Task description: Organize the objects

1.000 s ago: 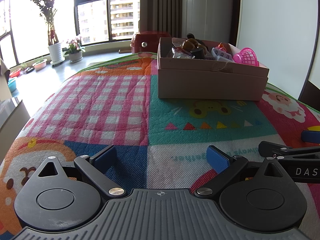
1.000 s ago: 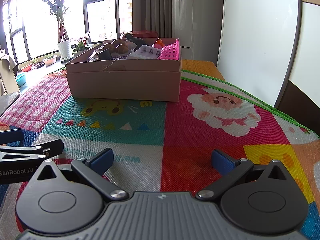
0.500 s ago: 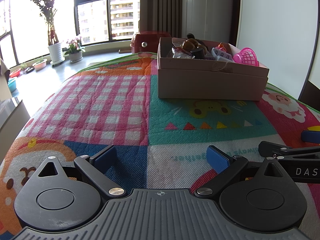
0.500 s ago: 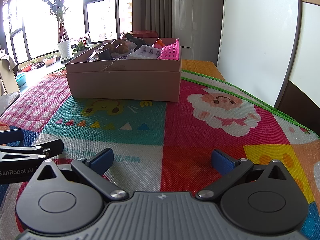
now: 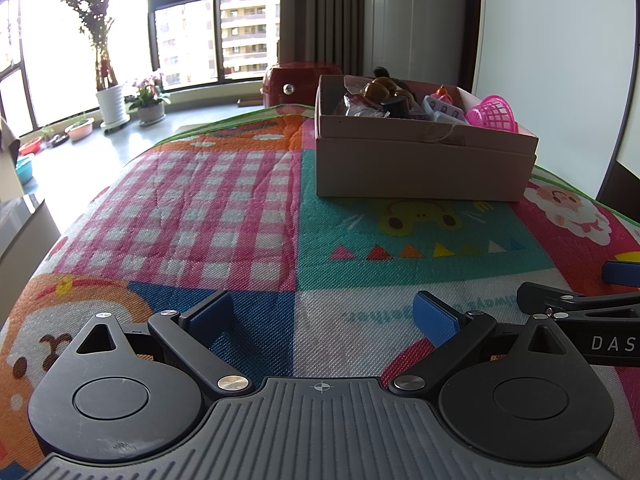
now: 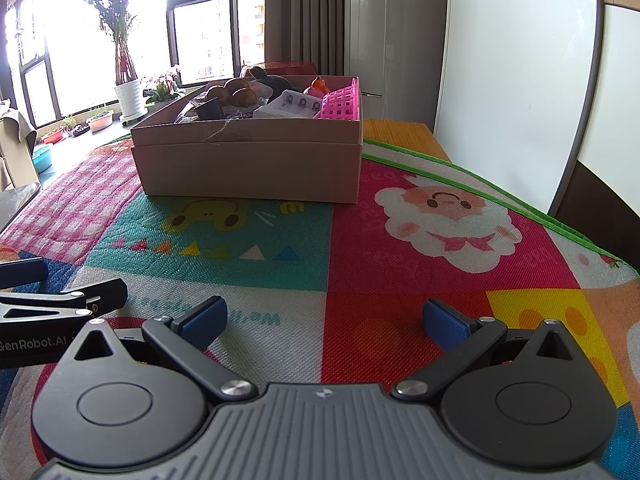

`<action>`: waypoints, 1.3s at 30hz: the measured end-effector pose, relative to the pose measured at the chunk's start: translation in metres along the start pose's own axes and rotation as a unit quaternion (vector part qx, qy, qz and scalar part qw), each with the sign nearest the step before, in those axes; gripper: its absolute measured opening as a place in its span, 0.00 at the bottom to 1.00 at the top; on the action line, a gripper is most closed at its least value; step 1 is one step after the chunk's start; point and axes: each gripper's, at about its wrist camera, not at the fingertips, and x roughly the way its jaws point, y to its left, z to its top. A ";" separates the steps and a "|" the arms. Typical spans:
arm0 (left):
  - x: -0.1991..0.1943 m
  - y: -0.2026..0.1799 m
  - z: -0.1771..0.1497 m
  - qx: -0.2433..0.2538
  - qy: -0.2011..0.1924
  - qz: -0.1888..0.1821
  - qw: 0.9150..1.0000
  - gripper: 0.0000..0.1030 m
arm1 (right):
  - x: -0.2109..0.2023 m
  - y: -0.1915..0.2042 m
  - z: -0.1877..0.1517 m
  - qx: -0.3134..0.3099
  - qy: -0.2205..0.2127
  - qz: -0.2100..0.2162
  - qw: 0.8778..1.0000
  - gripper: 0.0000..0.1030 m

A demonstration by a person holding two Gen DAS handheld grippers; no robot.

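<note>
A beige cardboard box [image 5: 424, 168] [image 6: 248, 168] stands at the far side of the colourful play mat [image 5: 224, 208] [image 6: 400, 272]. Inside it lie a pink plastic basket [image 5: 494, 113] [image 6: 340, 102], a white tray [image 6: 288, 105], brown round items [image 5: 380, 89] [image 6: 234, 92], a small black cup [image 5: 395, 107] [image 6: 209, 110] and an orange toy [image 6: 318, 85]. My left gripper [image 5: 322, 314] rests low over the mat near the front, open and empty. My right gripper [image 6: 324, 318] sits beside it to the right, also open and empty. Both are well short of the box.
Potted plants [image 5: 110, 96] [image 6: 128, 92] stand on the floor by large windows at the left. A red case [image 5: 300, 82] sits behind the box. A white wall panel [image 6: 516, 60] runs along the right, with bare wooden tabletop [image 6: 400, 136] beyond the mat's green edge.
</note>
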 end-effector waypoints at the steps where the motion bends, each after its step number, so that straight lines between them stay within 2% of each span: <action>1: 0.000 0.000 0.000 0.001 0.000 0.000 1.000 0.97 | 0.000 0.000 0.000 0.000 0.000 0.000 1.000 1.00; 39: 0.000 -0.001 0.001 -0.004 0.000 -0.005 1.000 0.97 | -0.001 0.000 0.000 0.000 0.000 0.000 1.000 1.00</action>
